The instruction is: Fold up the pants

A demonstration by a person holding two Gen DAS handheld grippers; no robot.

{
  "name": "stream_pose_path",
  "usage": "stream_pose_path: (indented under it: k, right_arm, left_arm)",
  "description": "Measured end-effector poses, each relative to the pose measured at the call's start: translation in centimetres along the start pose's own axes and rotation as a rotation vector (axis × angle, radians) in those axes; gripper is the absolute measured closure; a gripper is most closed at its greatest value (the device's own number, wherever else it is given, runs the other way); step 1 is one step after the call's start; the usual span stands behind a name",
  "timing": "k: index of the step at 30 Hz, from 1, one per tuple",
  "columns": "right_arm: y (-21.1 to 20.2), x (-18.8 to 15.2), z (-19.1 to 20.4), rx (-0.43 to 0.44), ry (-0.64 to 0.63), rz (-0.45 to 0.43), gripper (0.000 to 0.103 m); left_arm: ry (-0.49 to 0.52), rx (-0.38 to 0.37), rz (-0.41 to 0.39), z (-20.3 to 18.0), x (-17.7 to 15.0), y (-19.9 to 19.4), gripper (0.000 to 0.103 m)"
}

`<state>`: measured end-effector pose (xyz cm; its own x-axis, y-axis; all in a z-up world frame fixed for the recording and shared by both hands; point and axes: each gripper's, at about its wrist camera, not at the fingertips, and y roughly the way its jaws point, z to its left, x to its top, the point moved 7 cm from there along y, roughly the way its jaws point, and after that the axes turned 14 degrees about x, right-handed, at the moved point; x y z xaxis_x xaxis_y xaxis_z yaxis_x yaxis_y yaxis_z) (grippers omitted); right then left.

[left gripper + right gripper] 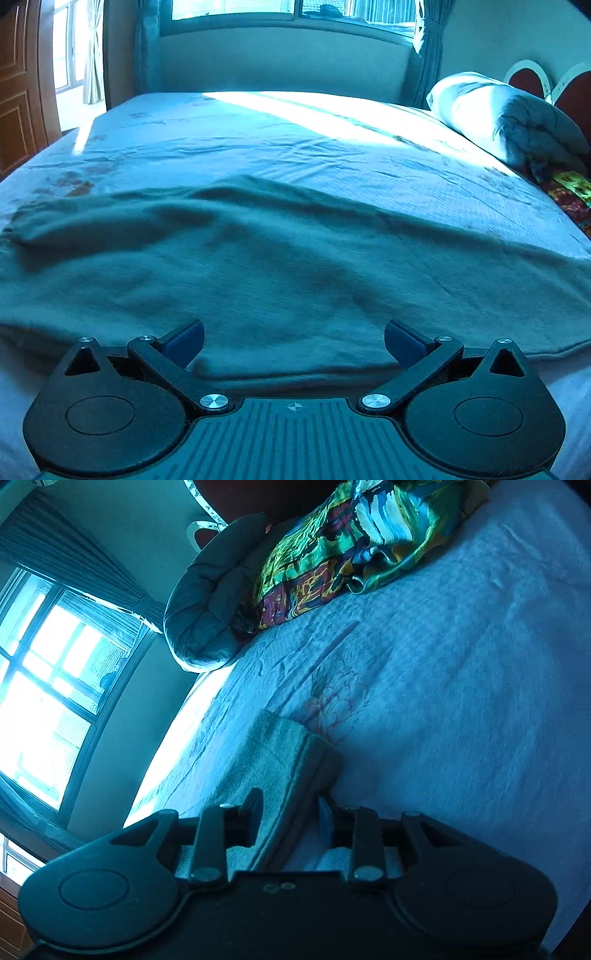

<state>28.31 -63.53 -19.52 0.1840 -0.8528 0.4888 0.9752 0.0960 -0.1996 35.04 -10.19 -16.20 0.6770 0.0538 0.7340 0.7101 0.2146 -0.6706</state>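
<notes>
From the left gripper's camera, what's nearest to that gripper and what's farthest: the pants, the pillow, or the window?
1. Grey-green fleece pants, spread directly ahead of the left gripper.
2. Pale plump pillow, farther back on the right.
3. Wide glass window, beyond the bed.

grey-green pants point(280, 266), pale floral sheet point(461, 672), multicoloured patterned cloth point(332, 554)

Grey-green pants point(280, 266), seemingly flat on bed point(258, 140)

No text, label, brand or number can be read anywhere. The patterned cloth point(354, 542) at twelve o'clock shows only blurred shapes.
</notes>
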Motion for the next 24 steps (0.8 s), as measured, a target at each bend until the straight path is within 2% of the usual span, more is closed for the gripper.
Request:
stream_pose_path:
  k: [1, 3, 5, 7, 12, 15, 24]
  right_arm:
    - [-0.1, 0.2, -0.2, 0.008, 0.013, -0.005, 0.079]
    - [-0.1, 0.7, -0.8, 0.018, 0.041, 0.0, 0.08]
    - [0.0, 1.1, -1.2, 0.025, 0.053, -0.002, 0.081]
    - [0.2, 1.1, -1.3, 0.034, 0.054, 0.011, 0.081]
    - [0.1, 0.7, -1.7, 0.068, 0.071, 0.007, 0.082]
    - [0.3, 0.5, -1.9, 0.08, 0.086, 0.009, 0.082]
    - [0.6, 0.4, -1.8, 0.078, 0.077, 0.023, 0.082]
  left_arm:
    - [0.02, -0.013, 0.022, -2.9, -0.8, -0.6, 0.0]
    - [0.08, 0.022, -0.002, -7.1, -1.6, -2.0, 0.0]
    - [0.095, 0.026, -0.003, -9.7, -1.9, -2.5, 0.0]
    - [0.088, 0.018, 0.041, -11.7, -2.4, -2.3, 0.0]
    - [0.049, 0.066, 0.077, -12.4, -2.3, -2.2, 0.0]
    - [0.042, 0.045, 0.092, -12.9, -2.3, -2.6, 0.0]
    - [0.073, 0.089, 0.066, -14.4, -2.9, -2.3, 0.0]
